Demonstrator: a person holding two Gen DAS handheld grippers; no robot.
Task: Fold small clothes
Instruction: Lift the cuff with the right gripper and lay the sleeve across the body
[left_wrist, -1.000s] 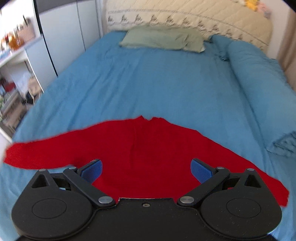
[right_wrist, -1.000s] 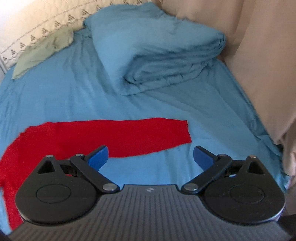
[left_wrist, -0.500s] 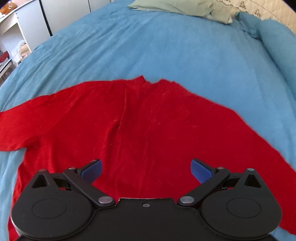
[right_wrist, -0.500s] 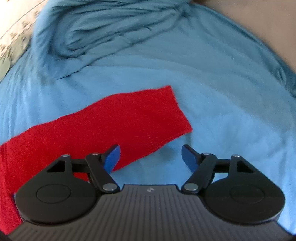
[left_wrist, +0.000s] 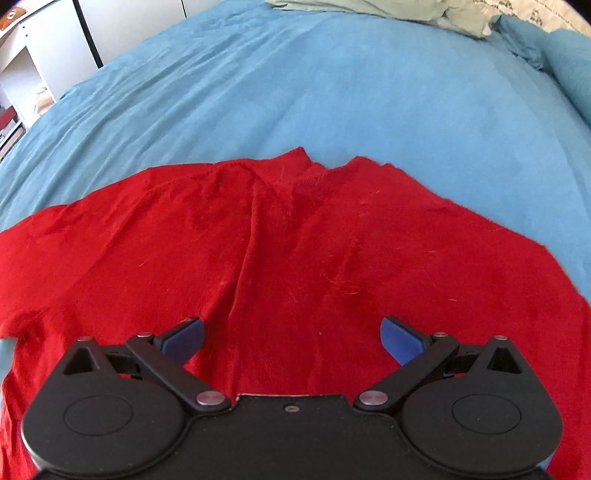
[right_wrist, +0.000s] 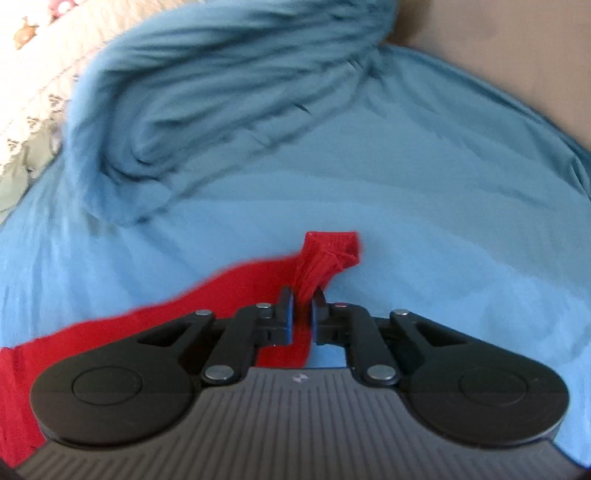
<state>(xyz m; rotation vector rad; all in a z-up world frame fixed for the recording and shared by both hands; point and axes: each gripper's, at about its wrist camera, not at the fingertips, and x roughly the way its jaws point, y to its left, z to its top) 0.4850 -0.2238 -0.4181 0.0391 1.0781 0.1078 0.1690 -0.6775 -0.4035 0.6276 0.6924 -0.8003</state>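
Now pinching red sleeve end (right_wrist: 328, 258) in just-closing right gripper (right_wrist: 303, 301); hovering left gripper (left_wrist: 291, 338), jaws spread wide, over sweater body (left_wrist: 295, 240) on bed (left_wrist: 332, 92).

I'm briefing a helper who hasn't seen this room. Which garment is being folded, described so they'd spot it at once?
On the bed's blue sheet, in front of the green pillow, lies a red sweater, spread flat. It is the only red thing there, one sleeve end pinched in the right gripper.
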